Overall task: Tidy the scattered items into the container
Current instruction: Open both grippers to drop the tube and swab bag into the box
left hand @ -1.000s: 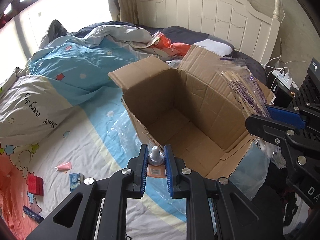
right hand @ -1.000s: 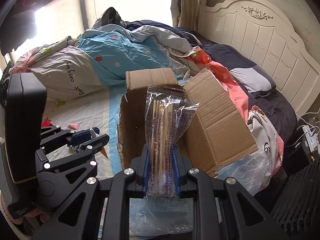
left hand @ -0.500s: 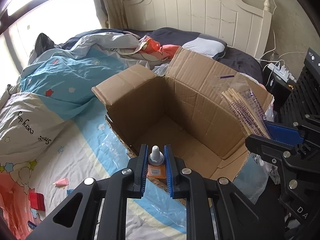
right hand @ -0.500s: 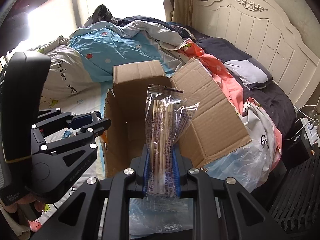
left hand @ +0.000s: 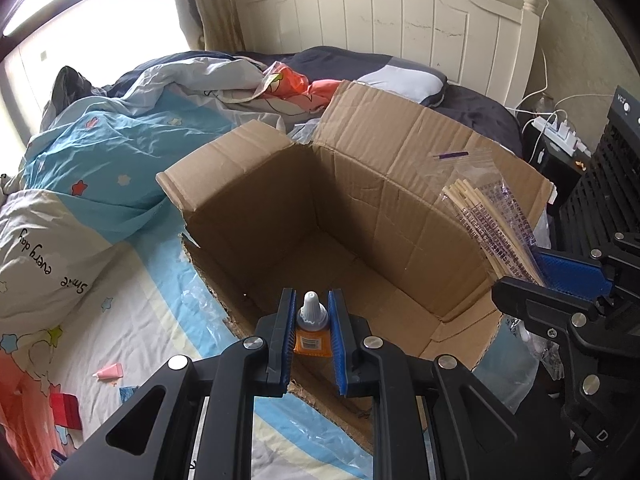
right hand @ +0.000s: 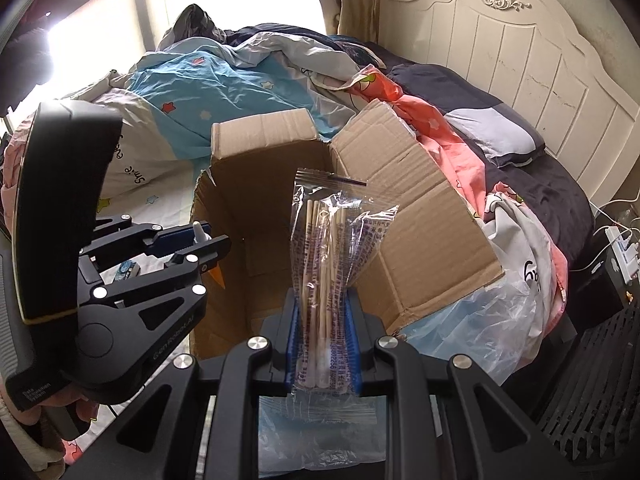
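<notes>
My left gripper (left hand: 312,320) has its fingers clamped on a small orange tube (left hand: 313,338) with a grey-white pointed cap, cap pointing away from me, right at the near rim of the open cardboard box (left hand: 360,240). The box sits on the bed (left hand: 132,300) with its flaps standing up, and the part of its floor I can see is bare. My right gripper (right hand: 323,320) has its fingers pinched shut on a clear zip bag of wooden sticks (right hand: 326,264); the bag stands upright out of the fingers, its top in front of the box's right flap. From the left wrist view that bag (left hand: 492,224) leans over the box's right edge. Off to the left on the sheet lie a small pink tube (left hand: 108,372) and a red block (left hand: 64,416), well apart from the box. A crumpled clear plastic bag (right hand: 480,320) lies just beside the box's right side. The white headboard (left hand: 400,24) stands beyond.
</notes>
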`<state>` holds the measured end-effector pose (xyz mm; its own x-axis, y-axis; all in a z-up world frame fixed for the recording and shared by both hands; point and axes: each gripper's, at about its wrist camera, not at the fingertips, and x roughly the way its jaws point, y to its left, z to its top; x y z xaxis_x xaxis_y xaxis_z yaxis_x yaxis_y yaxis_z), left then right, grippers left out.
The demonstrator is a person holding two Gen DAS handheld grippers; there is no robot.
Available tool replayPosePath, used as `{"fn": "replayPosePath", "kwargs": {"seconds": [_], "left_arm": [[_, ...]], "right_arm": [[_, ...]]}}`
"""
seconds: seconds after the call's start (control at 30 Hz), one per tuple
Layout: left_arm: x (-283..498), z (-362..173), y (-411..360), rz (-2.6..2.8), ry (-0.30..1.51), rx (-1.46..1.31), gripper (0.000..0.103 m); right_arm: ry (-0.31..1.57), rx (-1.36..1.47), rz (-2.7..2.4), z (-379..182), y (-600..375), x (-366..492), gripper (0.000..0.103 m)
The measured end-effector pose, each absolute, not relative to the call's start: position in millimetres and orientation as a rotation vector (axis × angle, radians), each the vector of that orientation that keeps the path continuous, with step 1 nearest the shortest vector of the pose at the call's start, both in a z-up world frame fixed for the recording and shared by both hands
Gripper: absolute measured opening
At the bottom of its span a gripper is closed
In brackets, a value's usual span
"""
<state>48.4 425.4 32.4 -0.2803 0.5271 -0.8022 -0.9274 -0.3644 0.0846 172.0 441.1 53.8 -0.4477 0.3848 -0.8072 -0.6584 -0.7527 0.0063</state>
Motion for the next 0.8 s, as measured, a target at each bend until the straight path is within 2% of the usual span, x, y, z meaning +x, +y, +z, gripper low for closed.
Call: {"fn": "replayPosePath", "kwargs": {"seconds": [0.8], "left_arm": [[43.6,-12.3,441.9,1.779,0.719,-0.947,0.016]], "right_arm": [[0.447,-1.199,2.196,23.7,453.8,154.9,0.02]]}}
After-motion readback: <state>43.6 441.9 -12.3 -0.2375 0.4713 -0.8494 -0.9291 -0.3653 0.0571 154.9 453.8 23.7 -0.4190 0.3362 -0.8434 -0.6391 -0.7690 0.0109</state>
